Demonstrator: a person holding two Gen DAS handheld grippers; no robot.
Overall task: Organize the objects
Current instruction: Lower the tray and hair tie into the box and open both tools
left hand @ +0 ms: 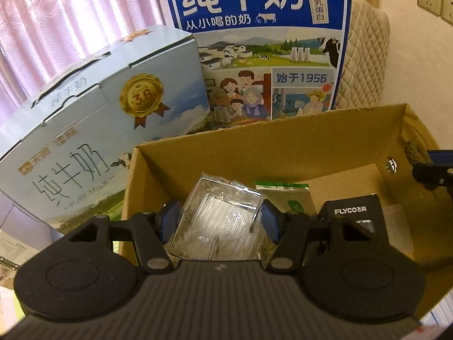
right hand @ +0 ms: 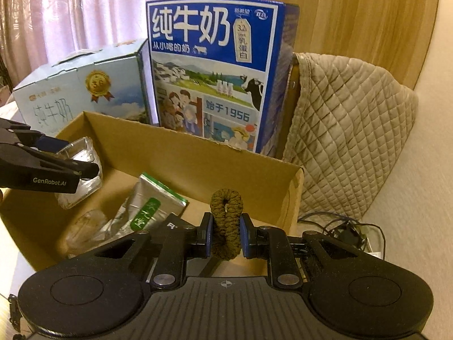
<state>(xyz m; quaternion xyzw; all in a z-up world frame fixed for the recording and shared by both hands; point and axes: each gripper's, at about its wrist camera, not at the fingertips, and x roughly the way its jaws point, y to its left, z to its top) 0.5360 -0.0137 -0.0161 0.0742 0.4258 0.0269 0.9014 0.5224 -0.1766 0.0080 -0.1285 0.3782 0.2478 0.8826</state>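
The cardboard box [right hand: 181, 153] fills mid-frame in both views. Over its left side the left gripper [left hand: 218, 221] pinches a clear plastic case [left hand: 223, 212] by its flat sides; it looks stiff, light, slick and crackable. At lower centre the right gripper [right hand: 225, 238] squeezes a soft brown hair tie [right hand: 226, 212], which looks easily held.

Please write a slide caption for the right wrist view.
Right gripper holds brown hair tie over cardboard box; left gripper holds clear container.
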